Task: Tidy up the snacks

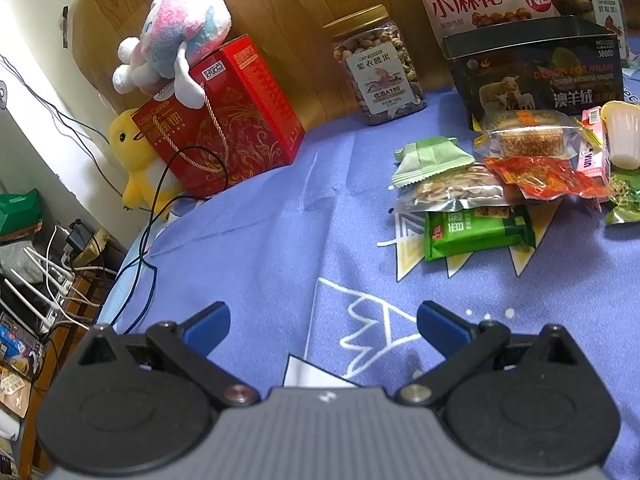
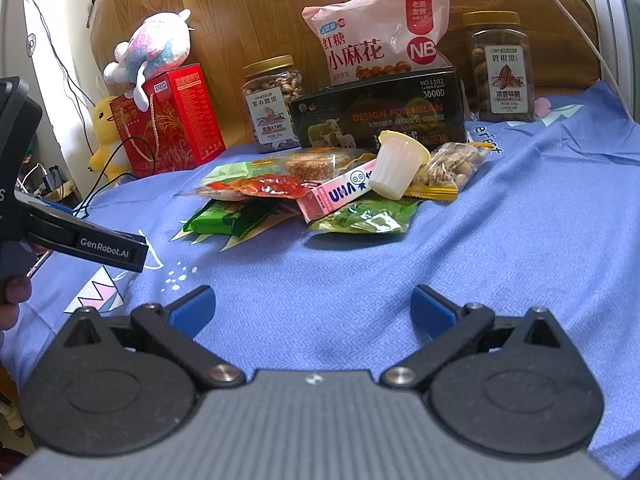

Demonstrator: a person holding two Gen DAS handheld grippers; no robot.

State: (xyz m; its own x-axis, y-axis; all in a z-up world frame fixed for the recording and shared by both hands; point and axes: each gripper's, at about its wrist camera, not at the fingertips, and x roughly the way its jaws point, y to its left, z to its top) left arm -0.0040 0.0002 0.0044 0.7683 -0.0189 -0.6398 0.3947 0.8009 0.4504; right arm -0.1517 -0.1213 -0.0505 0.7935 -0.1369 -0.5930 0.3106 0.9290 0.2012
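A pile of small snack packets lies on the blue cloth, in front of a black box. It holds a green packet, a red packet, a pink UHA box, a jelly cup and a peanut bag. The pile also shows in the left wrist view, with the black box behind. My left gripper is open and empty, well short of the pile. My right gripper is open and empty in front of the pile.
Two nut jars and a pink snack bag stand at the back. A red gift box with plush toys sits far left. Cables trail off the cloth's left edge.
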